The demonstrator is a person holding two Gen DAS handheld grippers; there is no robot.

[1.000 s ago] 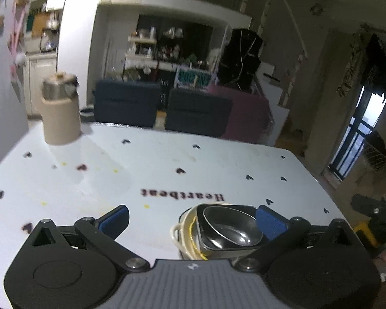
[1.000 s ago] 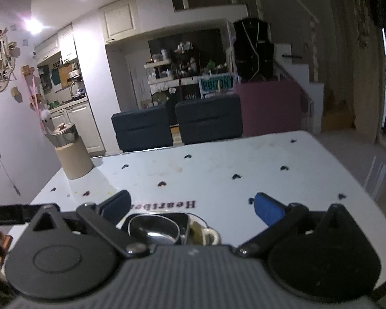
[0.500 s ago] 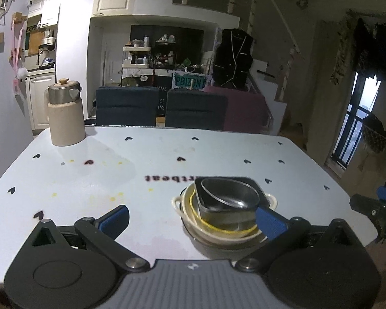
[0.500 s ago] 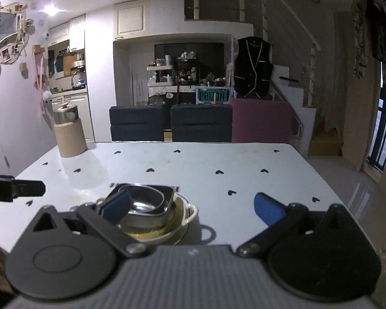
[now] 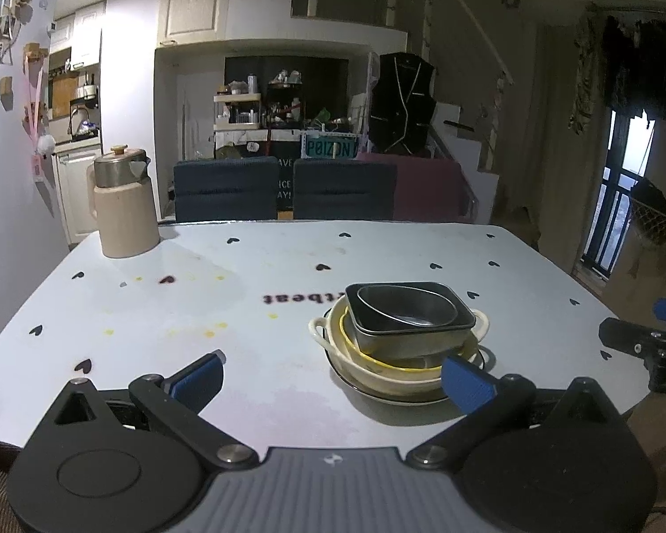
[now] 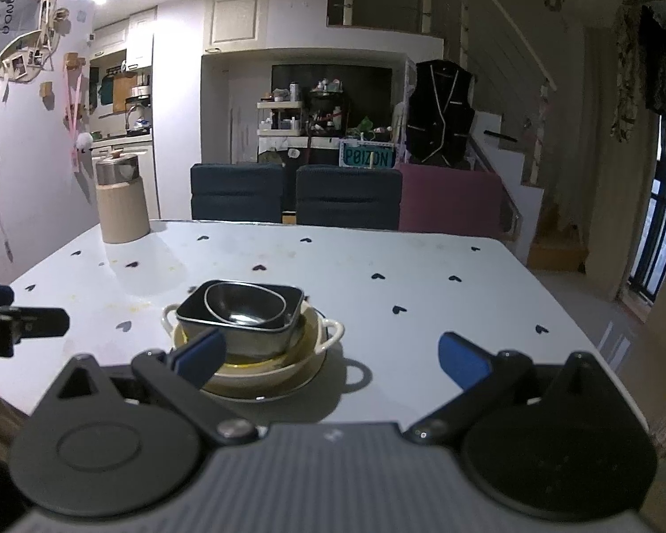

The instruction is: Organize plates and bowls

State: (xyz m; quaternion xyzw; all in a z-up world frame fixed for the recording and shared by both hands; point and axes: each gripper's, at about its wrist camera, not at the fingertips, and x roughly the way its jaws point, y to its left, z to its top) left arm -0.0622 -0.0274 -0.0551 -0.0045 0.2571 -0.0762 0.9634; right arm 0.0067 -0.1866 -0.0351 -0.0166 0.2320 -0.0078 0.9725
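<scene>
Left gripper (image 5: pixel 333 375) spread wide, nothing between the blue pads; right fingertip overlaps the stack's near rim in view, contact not determinable. Right gripper (image 6: pixel 331 355) likewise wide apart and empty, left pad (image 6: pixel 200 355) masking part of the stack. Stack on white table (image 5: pixel 244 355): plate (image 6: pixel 262 393) mostly hidden beneath cream handled bowl (image 5: pixel 377 377), dark rectangular dish (image 5: pixel 410 337) inside, oval steel bowl (image 6: pixel 244 306) nested on top. Beige jug (image 5: pixel 124 208) at far left corner. Tablecloth lettering partly hidden.
</scene>
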